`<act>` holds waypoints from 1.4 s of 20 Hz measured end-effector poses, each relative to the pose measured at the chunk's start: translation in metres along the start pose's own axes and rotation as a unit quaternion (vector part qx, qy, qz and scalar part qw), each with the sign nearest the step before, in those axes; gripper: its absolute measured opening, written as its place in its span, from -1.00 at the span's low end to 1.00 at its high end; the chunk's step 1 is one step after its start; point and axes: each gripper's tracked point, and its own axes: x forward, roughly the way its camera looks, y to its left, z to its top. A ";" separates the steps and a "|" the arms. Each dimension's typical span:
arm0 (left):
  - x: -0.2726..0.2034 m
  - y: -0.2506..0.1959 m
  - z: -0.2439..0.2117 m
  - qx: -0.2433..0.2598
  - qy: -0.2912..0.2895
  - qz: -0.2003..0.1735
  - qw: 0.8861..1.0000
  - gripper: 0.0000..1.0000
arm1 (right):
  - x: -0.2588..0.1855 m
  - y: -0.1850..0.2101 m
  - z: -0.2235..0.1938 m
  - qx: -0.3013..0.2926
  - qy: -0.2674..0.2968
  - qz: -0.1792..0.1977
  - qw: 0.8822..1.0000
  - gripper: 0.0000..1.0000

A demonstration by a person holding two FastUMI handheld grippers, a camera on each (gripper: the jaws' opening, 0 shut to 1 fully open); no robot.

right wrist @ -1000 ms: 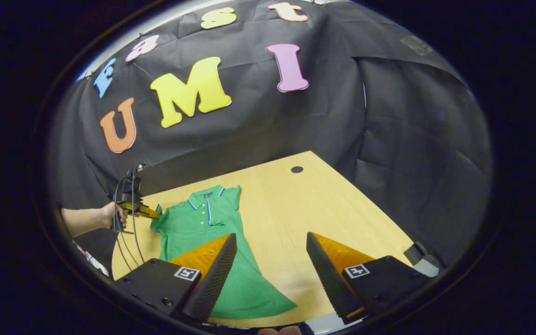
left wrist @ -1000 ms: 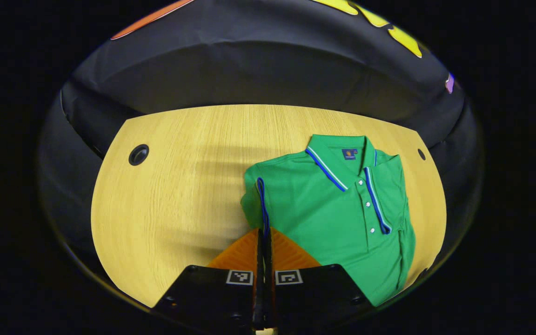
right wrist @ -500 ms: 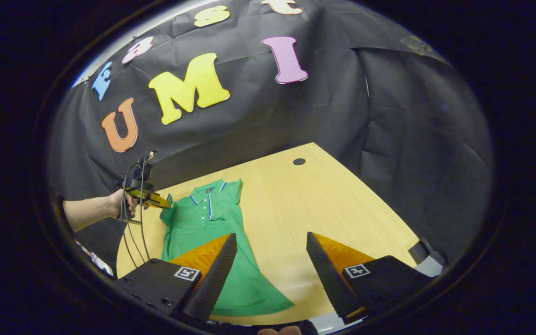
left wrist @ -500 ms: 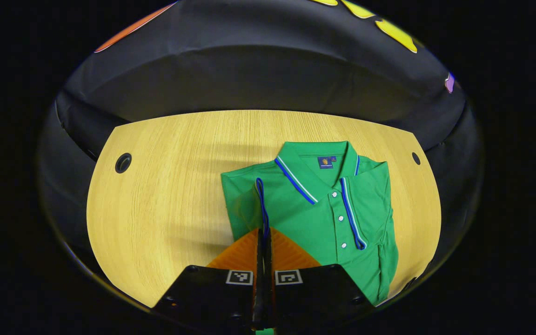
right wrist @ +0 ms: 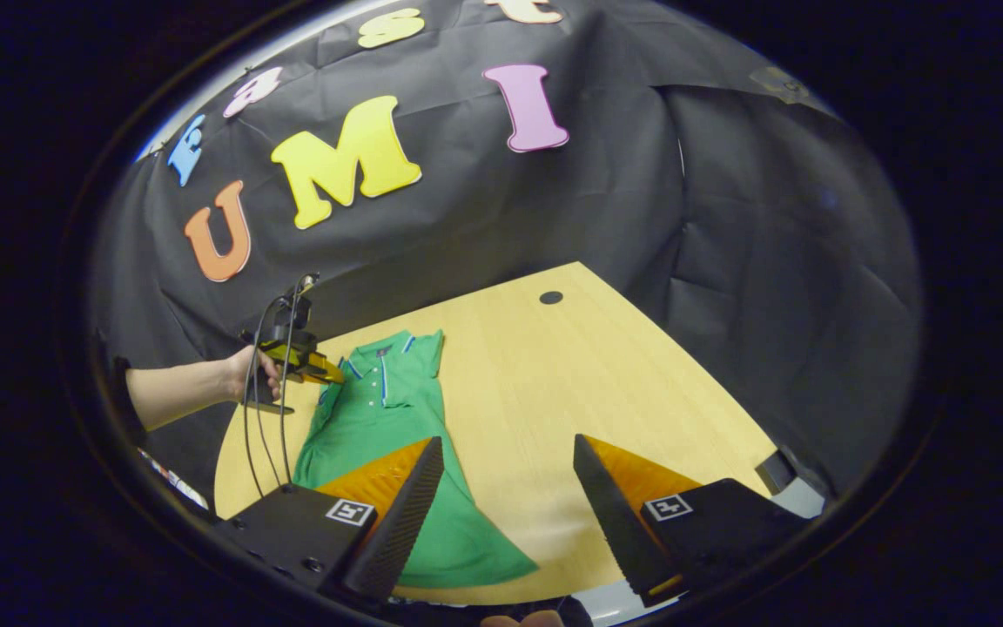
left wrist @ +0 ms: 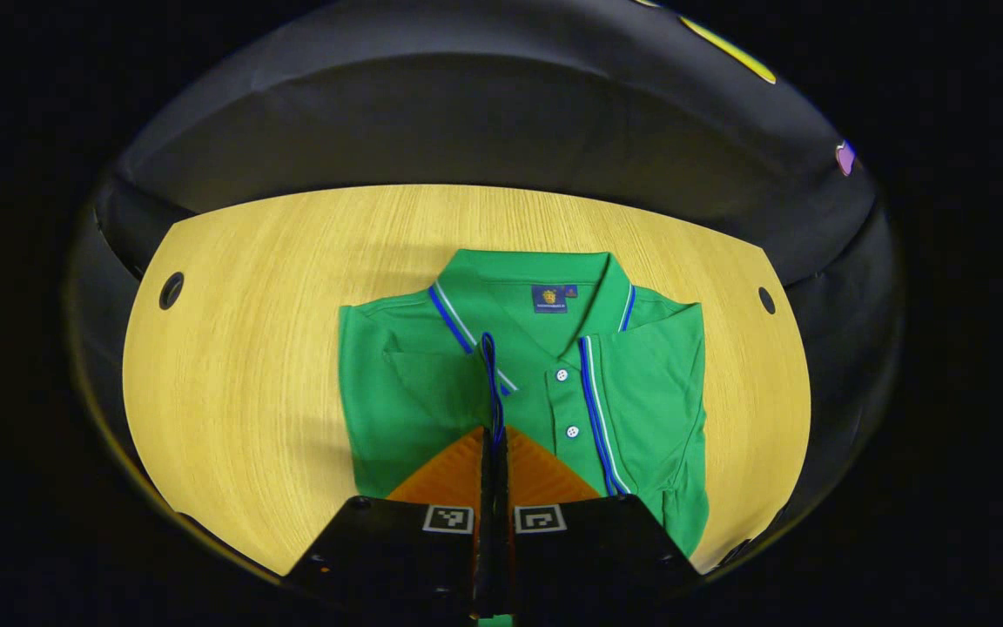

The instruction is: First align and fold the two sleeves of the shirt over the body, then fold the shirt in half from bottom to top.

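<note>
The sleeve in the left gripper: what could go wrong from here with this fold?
1. The left gripper pinches only the thin striped edge of the sleeve, so it may slip out before it lies flat.
2. The shirt lies loose on the smooth table, and the right gripper is open above the table, not pressing it; pulling may drag the whole shirt.
</note>
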 end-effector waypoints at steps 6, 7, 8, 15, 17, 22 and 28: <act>0.005 -0.012 0.003 -0.020 -0.014 -0.008 1.000 -0.42 | 0.004 0.007 0.001 -0.010 0.005 0.002 1.000 0.92; 0.001 -0.012 0.005 -0.021 -0.020 -0.009 1.000 -0.13 | 0.006 0.011 0.001 -0.014 0.005 0.006 1.000 0.92; -0.005 -0.012 0.008 -0.023 -0.029 -0.008 0.999 0.15 | 0.006 0.016 0.001 -0.018 0.005 0.011 1.000 0.92; -0.080 0.012 0.013 0.001 -0.108 0.014 0.994 0.80 | 0.014 0.061 0.004 -0.068 0.003 0.053 0.996 0.84; -0.103 0.029 -0.001 0.028 -0.124 0.034 0.991 0.82 | 0.018 0.077 0.005 -0.089 0.001 0.068 0.994 0.84; -0.153 0.050 -0.060 0.035 -0.149 0.045 0.987 0.92 | 0.027 0.106 -0.003 -0.146 0.005 0.099 0.984 0.84; -0.198 0.074 -0.145 0.021 -0.157 0.041 0.987 0.92 | 0.025 0.124 -0.029 -0.211 0.022 0.139 0.967 0.86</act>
